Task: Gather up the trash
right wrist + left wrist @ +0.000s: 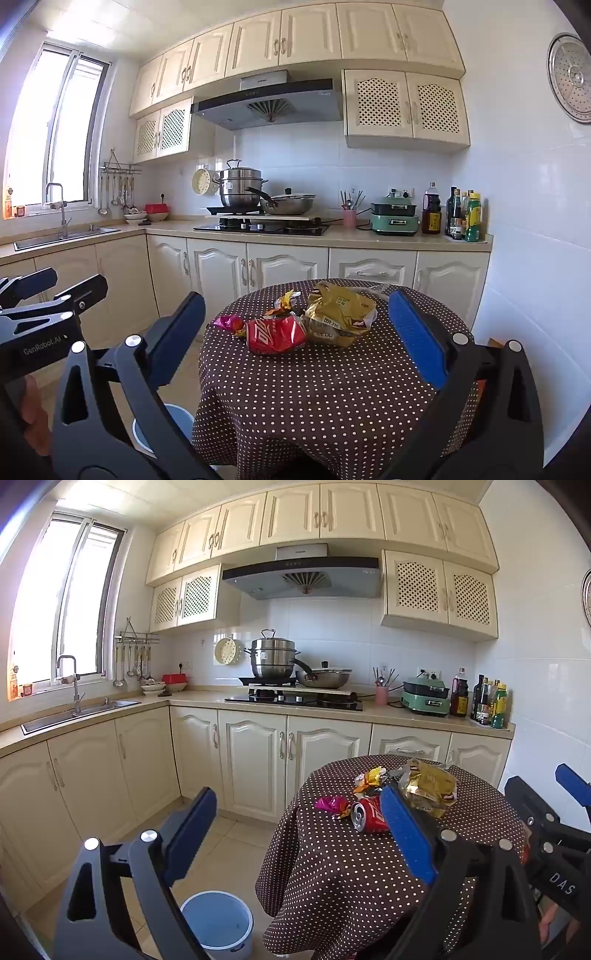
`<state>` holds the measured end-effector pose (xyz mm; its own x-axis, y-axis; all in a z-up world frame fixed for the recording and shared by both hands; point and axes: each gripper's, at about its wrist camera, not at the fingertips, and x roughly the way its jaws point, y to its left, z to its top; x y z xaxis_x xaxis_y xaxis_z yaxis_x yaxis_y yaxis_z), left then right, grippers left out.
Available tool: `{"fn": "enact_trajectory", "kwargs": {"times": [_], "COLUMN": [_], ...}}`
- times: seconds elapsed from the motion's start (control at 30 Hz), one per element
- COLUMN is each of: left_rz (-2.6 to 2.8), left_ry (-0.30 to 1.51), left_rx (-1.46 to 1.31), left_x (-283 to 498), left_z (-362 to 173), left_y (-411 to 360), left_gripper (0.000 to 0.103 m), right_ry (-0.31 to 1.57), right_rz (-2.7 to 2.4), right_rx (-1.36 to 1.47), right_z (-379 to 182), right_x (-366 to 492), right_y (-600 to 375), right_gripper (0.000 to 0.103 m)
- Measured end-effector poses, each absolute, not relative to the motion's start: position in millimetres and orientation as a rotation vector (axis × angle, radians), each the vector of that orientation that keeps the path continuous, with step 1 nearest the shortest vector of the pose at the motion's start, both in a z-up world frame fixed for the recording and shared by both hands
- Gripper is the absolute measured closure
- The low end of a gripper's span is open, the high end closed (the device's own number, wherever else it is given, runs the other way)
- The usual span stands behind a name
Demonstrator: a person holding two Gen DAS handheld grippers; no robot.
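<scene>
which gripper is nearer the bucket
Left. The left gripper hangs above the bucket beside the table; the right gripper is over the table, farther off.

A can point(276, 335) lies on the table point(314, 387) between two wrappers point(227, 323), bucket point(218, 921) on the floor left.

Dotted brown cloth point(332, 387) drapes the table, matt; on it a glossy red metal can point(277, 334), shiny gold foil bag point(340, 314), crinkled foil wrappers point(332, 805). Lower left, a smooth plastic bin point(221, 923); polished steel pots point(271, 657) behind
</scene>
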<state>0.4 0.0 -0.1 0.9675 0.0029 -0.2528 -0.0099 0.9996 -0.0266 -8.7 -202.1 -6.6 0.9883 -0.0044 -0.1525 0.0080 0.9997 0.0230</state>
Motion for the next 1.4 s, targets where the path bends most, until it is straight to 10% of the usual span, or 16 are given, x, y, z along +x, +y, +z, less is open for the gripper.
{"fn": "enact_trajectory", "kwargs": {"times": [1.4], "left_rz": [0.0], "left_ry": [0.268], "left_rx": [-0.024], "left_x": [4.7], "left_z": [-32.4], "left_y": [-4.7], "left_gripper": [0.014], "right_ry": [0.15], "right_rz": [-0.006], "right_rx": [0.025], "right_z": [-10.1], "right_x": [-9.3], "right_y": [-203.1], "right_gripper": [0.006]}}
